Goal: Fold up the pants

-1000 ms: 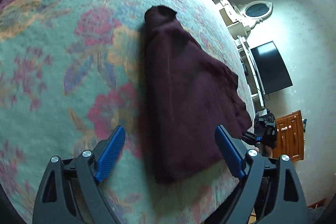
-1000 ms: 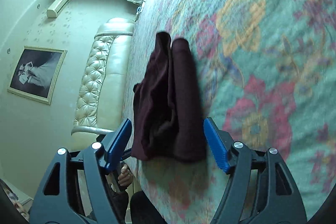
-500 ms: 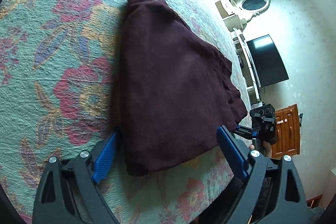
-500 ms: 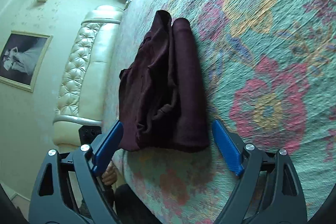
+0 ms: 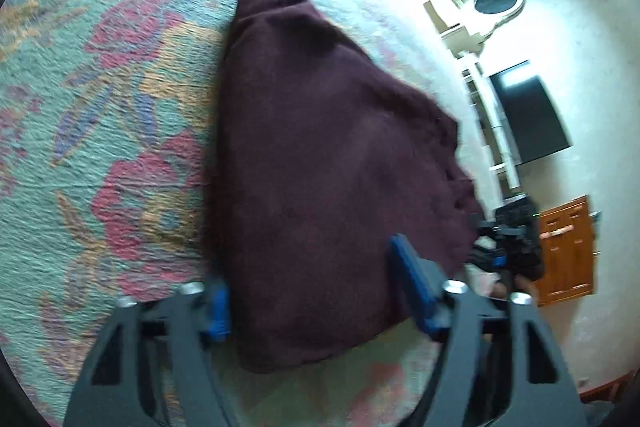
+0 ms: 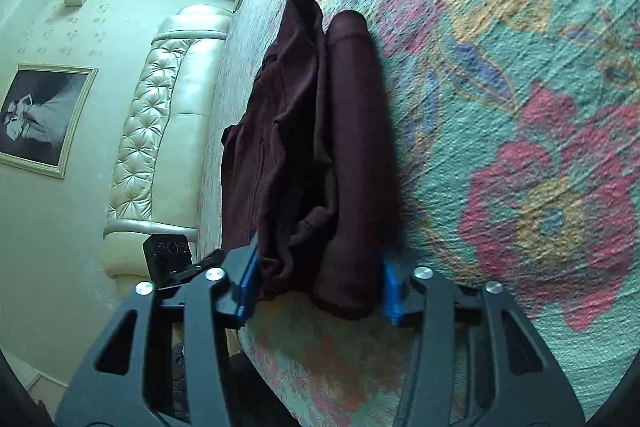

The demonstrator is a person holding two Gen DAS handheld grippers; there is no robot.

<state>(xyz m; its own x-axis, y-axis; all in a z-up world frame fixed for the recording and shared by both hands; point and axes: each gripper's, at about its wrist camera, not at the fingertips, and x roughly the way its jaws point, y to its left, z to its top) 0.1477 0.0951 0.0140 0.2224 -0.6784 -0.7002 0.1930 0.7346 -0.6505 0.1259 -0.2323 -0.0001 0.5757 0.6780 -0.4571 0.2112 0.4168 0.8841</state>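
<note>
Dark maroon pants (image 5: 320, 163) lie folded on a floral bedspread (image 5: 100, 107). My left gripper (image 5: 316, 291) straddles the near end of the pants, its blue pads on either side of the cloth with a wide gap between them. In the right wrist view the pants (image 6: 320, 147) show as a thick layered bundle near the bed's edge. My right gripper (image 6: 316, 287) has its blue pads against both sides of the bundle's near end, pressing on it. The right gripper also shows in the left wrist view (image 5: 508, 247) beyond the bed's edge.
The bedspread (image 6: 520, 107) stretches wide around the pants. A cream tufted headboard (image 6: 160, 107) and a framed picture (image 6: 40, 119) lie to the left. A black TV (image 5: 528, 111) and a wooden cabinet (image 5: 568, 247) stand by the far wall.
Both grippers moved forward onto the pants' near end. The right jaws narrowed until the pads met the bundle. The left jaws narrowed somewhat around the cloth.
</note>
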